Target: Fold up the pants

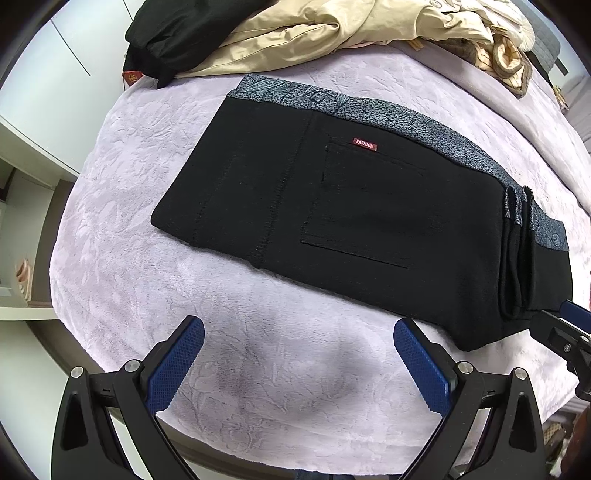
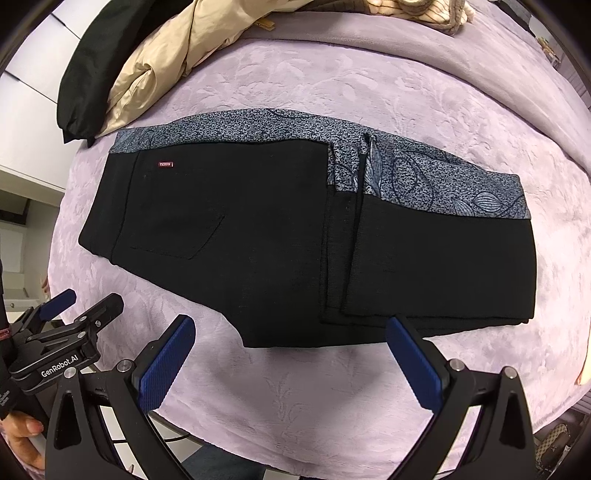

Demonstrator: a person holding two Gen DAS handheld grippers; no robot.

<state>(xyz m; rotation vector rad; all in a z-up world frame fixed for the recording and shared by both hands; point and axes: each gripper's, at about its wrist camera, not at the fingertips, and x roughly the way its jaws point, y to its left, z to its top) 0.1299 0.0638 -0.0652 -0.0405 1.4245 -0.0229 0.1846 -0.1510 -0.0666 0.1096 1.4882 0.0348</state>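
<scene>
Black pants (image 1: 332, 206) lie folded flat on the lilac blanket (image 1: 147, 177), with a grey patterned band (image 1: 369, 107) along their far edge. A red label (image 1: 365, 144) sits above the back pocket. In the right wrist view the pants (image 2: 240, 240) show their leg ends (image 2: 424, 258) folded over onto the right half. My left gripper (image 1: 299, 328) is open above bare blanket, just short of the near edge of the pants. My right gripper (image 2: 290, 325) is also open at that near edge, with nothing between its fingers. Each gripper shows in the other's view: the right gripper (image 1: 565, 325) and the left gripper (image 2: 85, 301).
A beige jacket (image 1: 295, 33) and a black garment (image 1: 177, 33) are piled at the back of the bed. White cupboards (image 1: 37, 92) stand off the left side. A hand (image 2: 22, 435) holds the left gripper's handle. Bare blanket (image 2: 406, 92) lies beyond the pants.
</scene>
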